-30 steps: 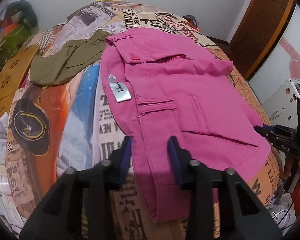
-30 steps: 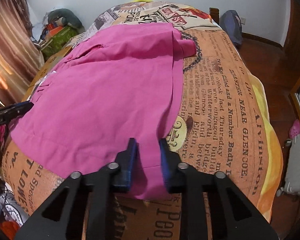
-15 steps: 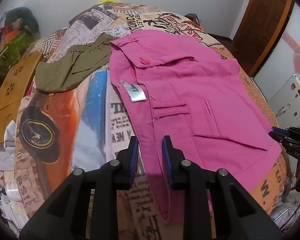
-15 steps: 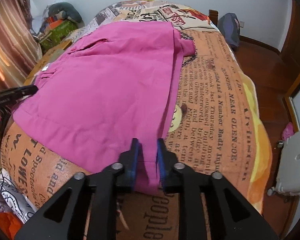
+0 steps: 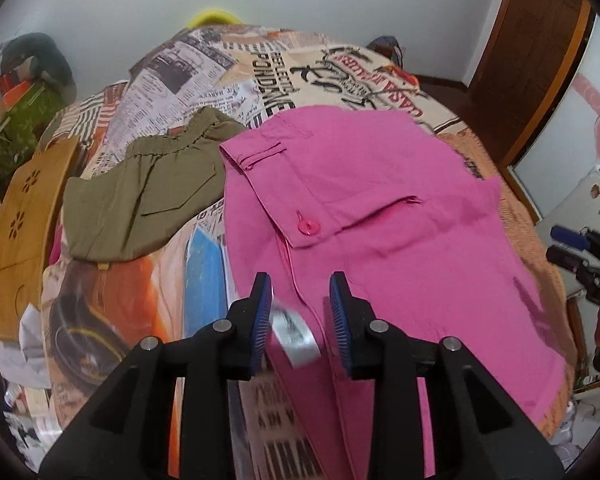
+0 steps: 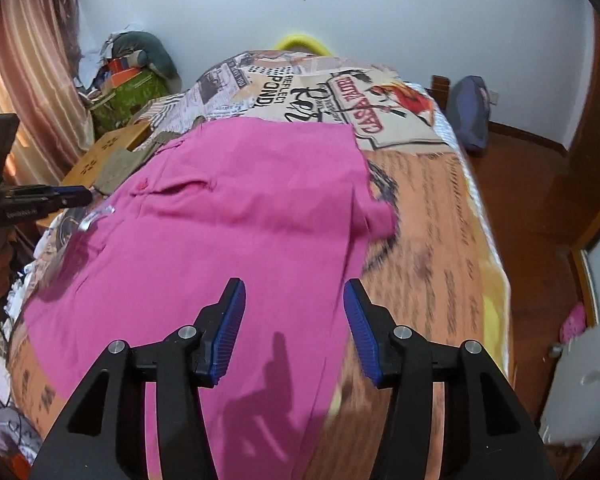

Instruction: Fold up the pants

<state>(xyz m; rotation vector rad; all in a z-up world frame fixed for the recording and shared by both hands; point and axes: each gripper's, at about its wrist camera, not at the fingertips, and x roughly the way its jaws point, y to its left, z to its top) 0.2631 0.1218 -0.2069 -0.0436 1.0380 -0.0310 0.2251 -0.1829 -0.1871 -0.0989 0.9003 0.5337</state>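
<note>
Pink pants (image 5: 380, 216) lie folded flat on the newspaper-print bedspread (image 5: 236, 60); they also show in the right wrist view (image 6: 228, 240). A pink button (image 5: 308, 227) and a white label (image 5: 296, 336) show near the waist. My left gripper (image 5: 300, 312) is open above the waist edge, with the label between its fingers and nothing gripped. My right gripper (image 6: 294, 328) is open wide above the near edge of the pants. The right gripper shows at the right of the left wrist view (image 5: 576, 248), and the left gripper at the left of the right wrist view (image 6: 60, 196).
Olive shorts (image 5: 140, 200) lie left of the pink pants. A yellow wooden board (image 5: 20, 232) sits at the bed's left side. The bedspread (image 6: 432, 240) is bare right of the pants. A blue bag (image 6: 472, 112) leans by the far wall, with a wooden door (image 5: 540, 40) on the right.
Both grippers were shut on the pants' near edge half a second ago; both have opened and let the cloth go. The pants now lie farther up the bed, more folded.
</note>
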